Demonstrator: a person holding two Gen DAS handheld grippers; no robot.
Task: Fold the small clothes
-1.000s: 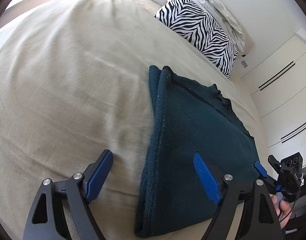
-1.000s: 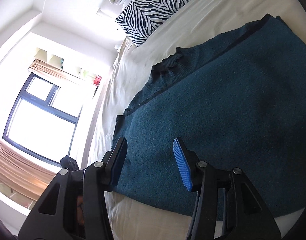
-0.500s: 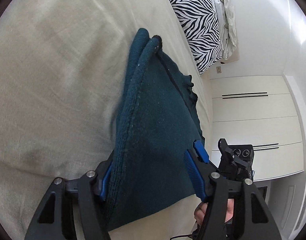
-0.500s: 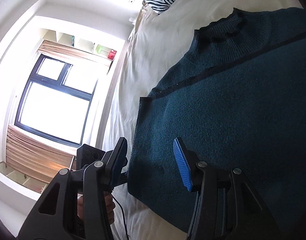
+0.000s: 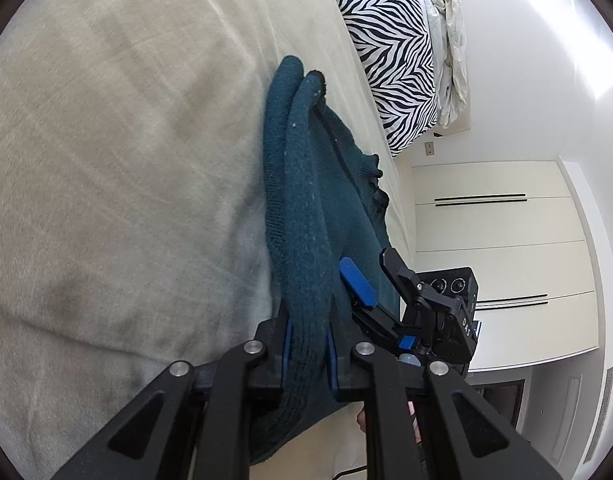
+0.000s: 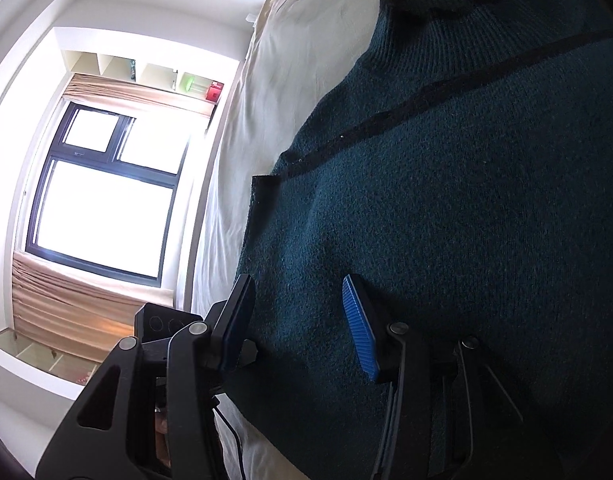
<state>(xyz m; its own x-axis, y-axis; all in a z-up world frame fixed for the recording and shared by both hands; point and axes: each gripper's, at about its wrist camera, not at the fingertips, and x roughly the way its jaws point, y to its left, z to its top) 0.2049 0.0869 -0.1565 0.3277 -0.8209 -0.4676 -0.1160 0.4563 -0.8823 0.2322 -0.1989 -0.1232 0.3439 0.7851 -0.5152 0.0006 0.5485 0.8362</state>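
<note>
A dark teal knitted sweater (image 5: 298,184) lies on the beige bed (image 5: 126,160). My left gripper (image 5: 308,340) is closing on its thick folded near edge, and the blue pads press the knit from both sides. In the right wrist view the sweater (image 6: 446,200) fills most of the picture. My right gripper (image 6: 296,292) straddles the sweater's other near corner. Its jaws are closing, with the knit between them and the pads still apart from it. From the left wrist view the right gripper (image 5: 380,276) shows just beyond the sweater.
A zebra-striped pillow (image 5: 390,60) and a pale crumpled cover (image 5: 446,48) lie at the head of the bed. White wardrobe doors (image 5: 486,240) stand past the bed's far side. A bright window (image 6: 106,208) with curtains is on the other side.
My left gripper rolled, slid onto the sweater's folded edge and clamped it. My right gripper moved along the sweater to its corner and narrowed slightly.
</note>
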